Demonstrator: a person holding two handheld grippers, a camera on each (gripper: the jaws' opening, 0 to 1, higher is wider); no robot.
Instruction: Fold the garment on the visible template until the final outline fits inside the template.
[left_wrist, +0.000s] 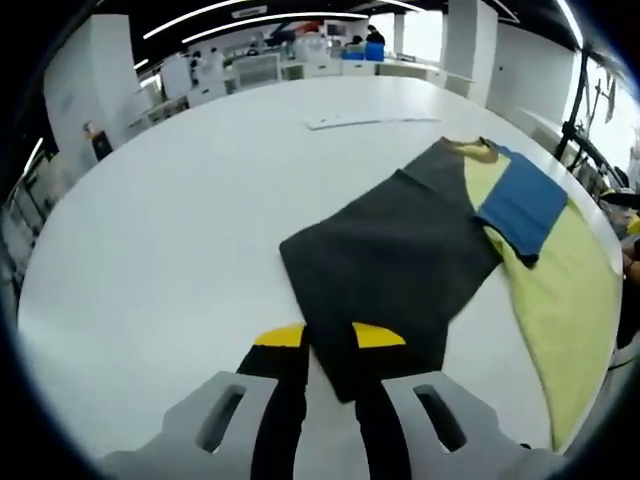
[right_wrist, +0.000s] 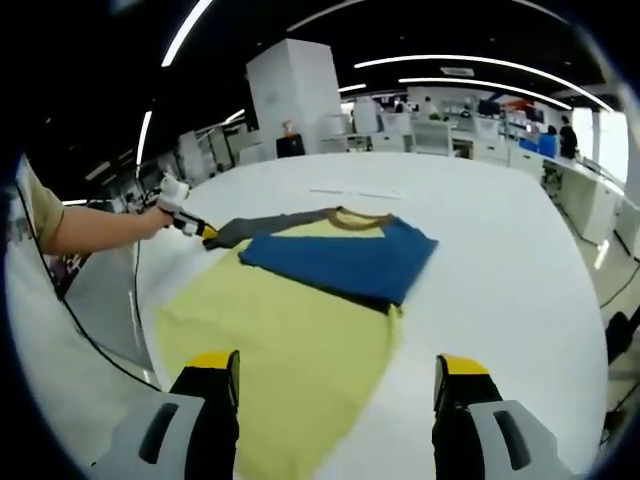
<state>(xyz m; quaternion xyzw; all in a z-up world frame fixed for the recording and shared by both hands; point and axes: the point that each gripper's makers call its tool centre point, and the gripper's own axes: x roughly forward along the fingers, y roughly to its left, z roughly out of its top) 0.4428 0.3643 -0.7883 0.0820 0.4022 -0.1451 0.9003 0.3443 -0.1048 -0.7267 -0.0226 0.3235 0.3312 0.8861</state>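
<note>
My left gripper (left_wrist: 330, 345) is pinching a corner of the shirt's grey panel (left_wrist: 400, 250), jaws nearly closed on the cloth. My right gripper (right_wrist: 340, 385) is hovering wide open over the yellow body (right_wrist: 290, 340), gripping nothing. The shirt (right_wrist: 320, 290) is lying on the white table (right_wrist: 500, 260), blue sleeve (right_wrist: 340, 262) folded across.

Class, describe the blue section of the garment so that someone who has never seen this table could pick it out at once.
Start at the large white table and find the garment spread on it. Most of it is pale yellow, with a dark grey part on one side. The blue section is the sleeve-like piece near the brown collar, folded over the yellow; it is the garment's one blue patch.
</note>
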